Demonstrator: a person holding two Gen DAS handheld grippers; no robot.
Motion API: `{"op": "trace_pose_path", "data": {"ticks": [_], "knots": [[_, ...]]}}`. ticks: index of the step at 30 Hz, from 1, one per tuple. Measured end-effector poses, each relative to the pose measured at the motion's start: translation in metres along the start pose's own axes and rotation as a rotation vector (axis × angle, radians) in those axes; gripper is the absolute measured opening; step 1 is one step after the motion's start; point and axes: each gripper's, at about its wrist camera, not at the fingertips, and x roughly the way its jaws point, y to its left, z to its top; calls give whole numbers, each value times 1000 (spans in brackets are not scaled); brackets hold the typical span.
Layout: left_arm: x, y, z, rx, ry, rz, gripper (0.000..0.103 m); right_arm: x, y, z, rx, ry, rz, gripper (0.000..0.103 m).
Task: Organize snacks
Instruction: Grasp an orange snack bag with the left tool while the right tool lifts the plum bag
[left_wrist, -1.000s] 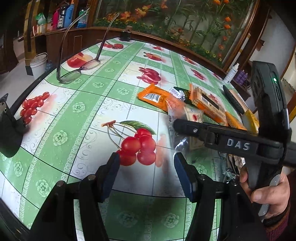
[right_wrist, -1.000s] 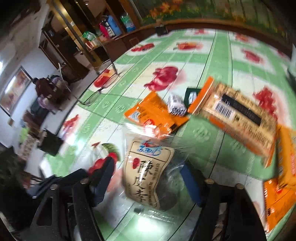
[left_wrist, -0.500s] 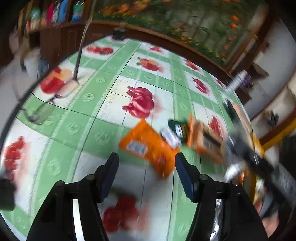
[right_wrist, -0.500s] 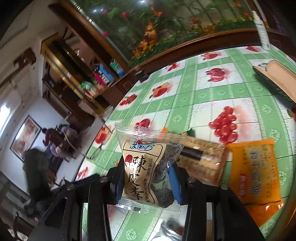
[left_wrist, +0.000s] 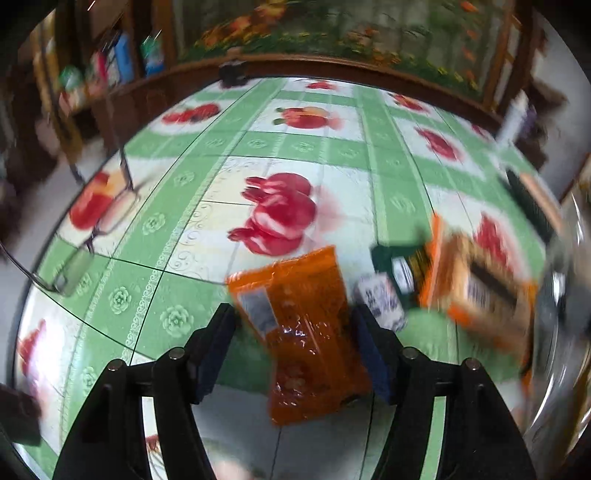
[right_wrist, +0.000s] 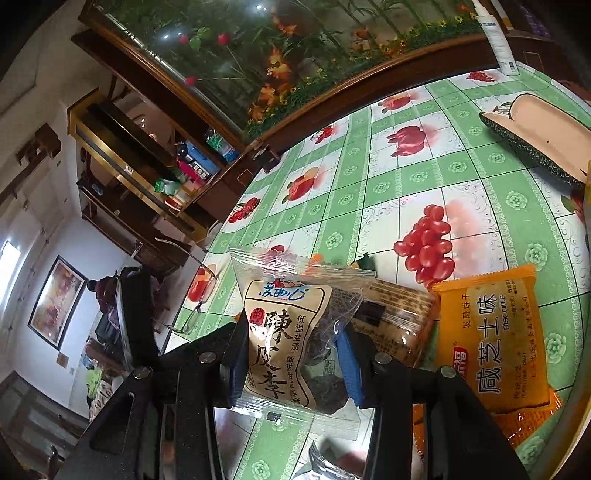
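1. Your right hand-held gripper (right_wrist: 291, 363) is clamped on the clear plum packet (right_wrist: 295, 332); both blue pads press its sides and it is lifted clear of the surface (right_wrist: 461, 184). Those jaws have just been closing, with the packet between them.
2. Below and right of it, the yellow biscuit pack (right_wrist: 495, 339) lies flat on the surface, and a brown cracker pack (right_wrist: 399, 314) lies just beside it, partly hidden behind the plum packet.
3. Your left hand-held gripper (left_wrist: 295, 343) stands about half wide over the orange snack packet (left_wrist: 306, 332). Its jaws have just been opening; the packet lies between the fingers, but the pads do not press on it.
4. To the right of the orange packet, touching or nearly so, sit a small white wrapped sweet (left_wrist: 380, 299), a dark green packet (left_wrist: 399, 258) and an orange-edged cracker pack (left_wrist: 476, 284), all blurred.
5. A pair of glasses (left_wrist: 74, 251) lies far left on the green fruit-print surface (left_wrist: 177, 206).
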Motion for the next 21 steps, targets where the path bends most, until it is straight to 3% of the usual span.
{"op": "trace_pose_path", "data": {"ticks": [3, 4, 5, 8, 13, 21], "knots": [[-6, 0, -8, 17, -28, -14, 60, -1, 0, -1, 1, -5, -13, 46], [-7, 0, -9, 22, -41, -13, 48, -1, 1, -2, 2, -4, -12, 46], [-7, 0, -7, 24, -45, -14, 44, -2, 2, -3, 2, -6, -11, 46], [-6, 0, -5, 28, -55, -16, 40, -2, 5, -4, -12, -15, -22, 46], [-15, 5, -4, 3, -91, -38, 39, -2, 5, -4, -11, -26, -29, 46], [-53, -6, -5, 37, -278, -46, 39, -2, 6, -6, -27, -32, -42, 46]]}}
